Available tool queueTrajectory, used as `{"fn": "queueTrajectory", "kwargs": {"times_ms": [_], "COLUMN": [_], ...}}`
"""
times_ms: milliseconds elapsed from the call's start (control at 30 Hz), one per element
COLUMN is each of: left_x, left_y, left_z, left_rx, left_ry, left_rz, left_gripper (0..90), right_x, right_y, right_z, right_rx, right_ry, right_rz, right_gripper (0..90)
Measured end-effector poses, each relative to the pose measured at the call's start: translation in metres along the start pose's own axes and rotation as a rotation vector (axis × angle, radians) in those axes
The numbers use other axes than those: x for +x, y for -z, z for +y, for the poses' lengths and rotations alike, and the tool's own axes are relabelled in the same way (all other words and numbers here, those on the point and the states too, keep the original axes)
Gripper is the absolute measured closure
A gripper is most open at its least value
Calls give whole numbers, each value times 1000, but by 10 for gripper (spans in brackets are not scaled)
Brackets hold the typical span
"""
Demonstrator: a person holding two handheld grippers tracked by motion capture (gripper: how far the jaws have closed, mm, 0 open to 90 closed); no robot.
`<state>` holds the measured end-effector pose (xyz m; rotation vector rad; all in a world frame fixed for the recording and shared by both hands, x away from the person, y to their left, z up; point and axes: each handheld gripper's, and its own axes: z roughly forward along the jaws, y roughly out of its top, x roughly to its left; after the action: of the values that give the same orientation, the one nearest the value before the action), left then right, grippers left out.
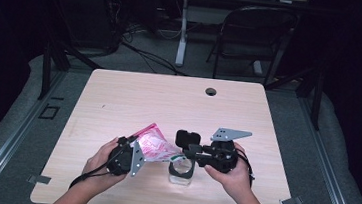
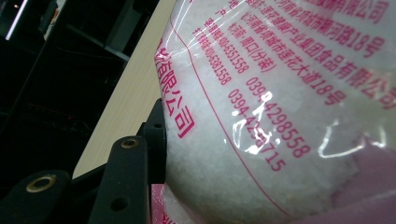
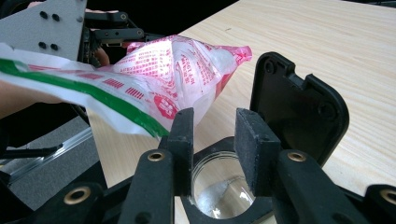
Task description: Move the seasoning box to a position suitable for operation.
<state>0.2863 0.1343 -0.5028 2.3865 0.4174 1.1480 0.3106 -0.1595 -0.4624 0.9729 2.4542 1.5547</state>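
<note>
On the near half of the pale wooden surface [image 1: 134, 97] we see both hands at work. The left hand [image 1: 100, 160] holds the left gripper [image 1: 134, 152], and its jaws are closed on the pink-printed plastic bag [image 1: 157, 147] of white granules; in the left gripper view one black jaw presses into the bag's side, the film bulging around it, with pink lettering and numbers running across the clear plastic [image 2: 280, 107]. The bag is lifted off the surface and tilted, its far corner pointing up and away and its lower end reaching towards the right gripper.

The right hand [image 1: 234, 177] holds the right gripper [image 1: 187, 150], turned level and pointing left, with its grey three-cornered plate [image 1: 230, 134] on top. In the right gripper view its jaws stand partly open with a clear gap between the two black pads [image 3: 254, 140]. The bag's white end with a green stripe [image 3: 93, 102] comes up against the left jaw, but we cannot tell whether the jaws pinch it.

A clear glass jar [image 1: 181, 171] stands upright on the surface just below the right gripper, near the front edge. In the right gripper view its round open mouth [image 3: 222, 186] lies right beneath the gap between the jaws, and the bag's lower end hangs just above and beside it.

A small round hole [image 1: 211, 91] sits in the surface near its far edge, well apart from the work.
</note>
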Motion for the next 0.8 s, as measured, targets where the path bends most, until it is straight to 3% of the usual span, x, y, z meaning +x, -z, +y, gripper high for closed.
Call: {"fn": "queueTrajectory", "kwargs": {"times_ms": [400,667,800], "left_x": [-1,-1,-2], "left_y": [-3,-3,-3], "left_z": [4,8,10], "left_rx": [9,23,22], "left_ry": [-74,-118,-130], "left_rz": [53,75,73], "left_gripper": [566,567,568], "right_x": [-1,4,5], "right_y": [3,2,-3], "right_z": [5,12,14], "right_rx": [-29,-51,-25], "right_ry": [-31,-37,-20], "right_rz": [-15,14,6], "right_gripper": [673,672,674]}}
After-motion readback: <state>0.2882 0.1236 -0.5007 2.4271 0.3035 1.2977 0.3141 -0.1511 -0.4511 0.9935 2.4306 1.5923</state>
